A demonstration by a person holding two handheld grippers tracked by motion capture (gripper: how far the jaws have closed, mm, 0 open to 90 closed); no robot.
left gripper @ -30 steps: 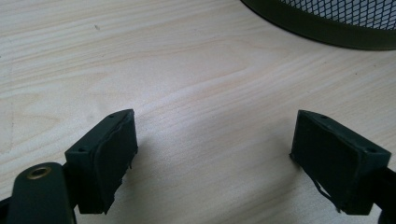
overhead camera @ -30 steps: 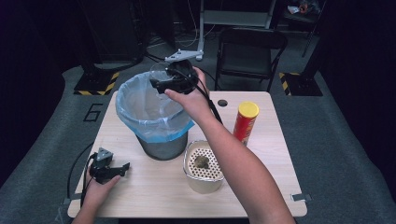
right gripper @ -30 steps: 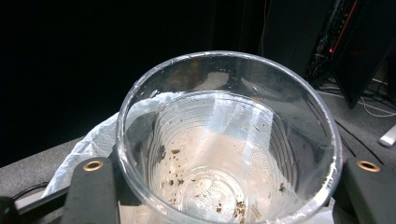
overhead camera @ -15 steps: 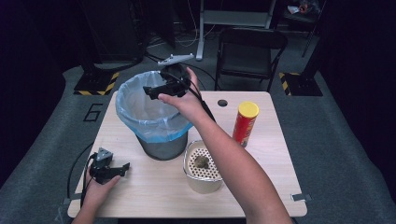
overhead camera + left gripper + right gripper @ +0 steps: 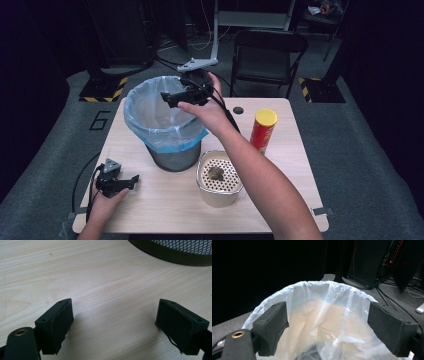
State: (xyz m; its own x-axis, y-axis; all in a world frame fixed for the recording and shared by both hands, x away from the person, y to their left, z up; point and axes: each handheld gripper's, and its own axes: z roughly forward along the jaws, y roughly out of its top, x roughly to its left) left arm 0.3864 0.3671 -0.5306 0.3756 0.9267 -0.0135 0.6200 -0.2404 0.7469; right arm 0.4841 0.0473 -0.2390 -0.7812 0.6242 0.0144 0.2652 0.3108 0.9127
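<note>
Above the bin [image 5: 167, 125], at its far rim: right tool [image 5: 167, 98], jaws apart, empty, aimed across the liner [image 5: 324, 315]. Near the bin's base, idle on the tabletop [image 5: 165, 200]: left tool [image 5: 132, 179], likewise spread.

A light wooden table with rounded corners [image 5: 280, 200] was set on a grey carpeted floor [image 5: 360, 150] marked with a painted number six [image 5: 98, 120]. A black folding chair [image 5: 265, 55] was placed behind it. Yellow-and-black striped hazard plates [image 5: 106, 93] were laid on either side. Dark equipment cabinets [image 5: 372, 262] and loose cables [image 5: 392, 302] were seen in the unlit room.
</note>
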